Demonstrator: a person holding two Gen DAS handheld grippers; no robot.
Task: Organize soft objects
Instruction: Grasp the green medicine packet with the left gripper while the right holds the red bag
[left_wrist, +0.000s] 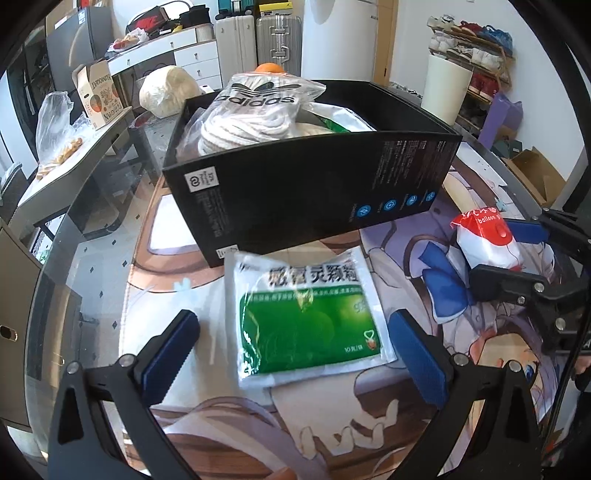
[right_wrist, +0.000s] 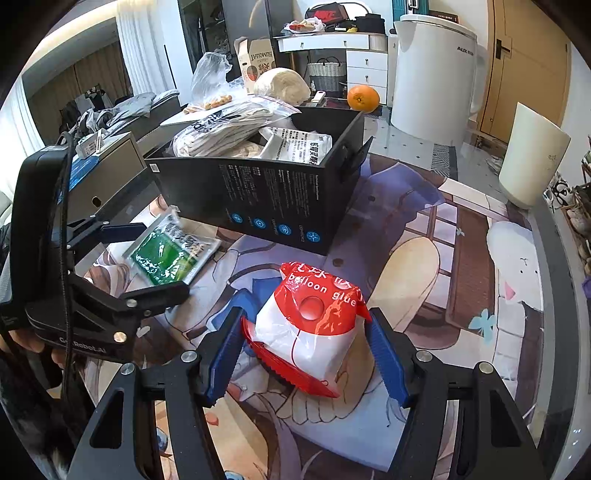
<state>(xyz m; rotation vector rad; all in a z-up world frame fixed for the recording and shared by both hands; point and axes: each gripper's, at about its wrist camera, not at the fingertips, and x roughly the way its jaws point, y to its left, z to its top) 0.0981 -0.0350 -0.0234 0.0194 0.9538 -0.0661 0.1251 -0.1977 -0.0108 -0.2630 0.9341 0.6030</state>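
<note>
A black box (left_wrist: 314, 192) stands on the printed mat and holds a bag of white adidas socks (left_wrist: 255, 110) and a white packet (left_wrist: 343, 118). A green and white medicine packet (left_wrist: 306, 317) lies flat on the mat in front of the box. My left gripper (left_wrist: 295, 354) is open, its pads on either side of this packet. My right gripper (right_wrist: 308, 354) is shut on a red and white balloon glue bag (right_wrist: 314, 328); the bag also shows in the left wrist view (left_wrist: 487, 240). The box (right_wrist: 266, 199) and green packet (right_wrist: 170, 254) show in the right wrist view too.
An orange (right_wrist: 363, 97) sits behind the box. A white cylinder bin (right_wrist: 532, 158) stands at the right and a white appliance (right_wrist: 432, 74) at the back. A cream ball (left_wrist: 168, 90), a cardboard carton (left_wrist: 98, 94) and a plastic bag (left_wrist: 55, 122) lie at the left.
</note>
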